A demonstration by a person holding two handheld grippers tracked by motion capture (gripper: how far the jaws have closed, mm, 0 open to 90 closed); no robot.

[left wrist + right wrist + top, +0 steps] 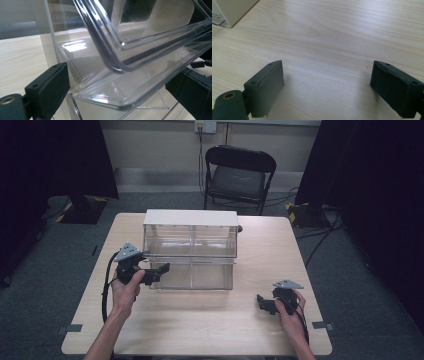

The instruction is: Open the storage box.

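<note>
Clear plastic drawer unit (190,247) with white top, mid-table (210,320), toward far edge; folding chair (239,175) beyond it. Lower drawer (192,275) pulled out toward person. Left gripper (157,272) at drawer's front-left corner, jaws wide, straddling clear rim (117,67) in left gripper view; contact unclear. Right gripper (265,304) near the unit's front-right, well apart from it, low over bare tabletop (332,32), jaws wide, nothing between them. Unit's white corner (233,11) top-left in right gripper view
</note>
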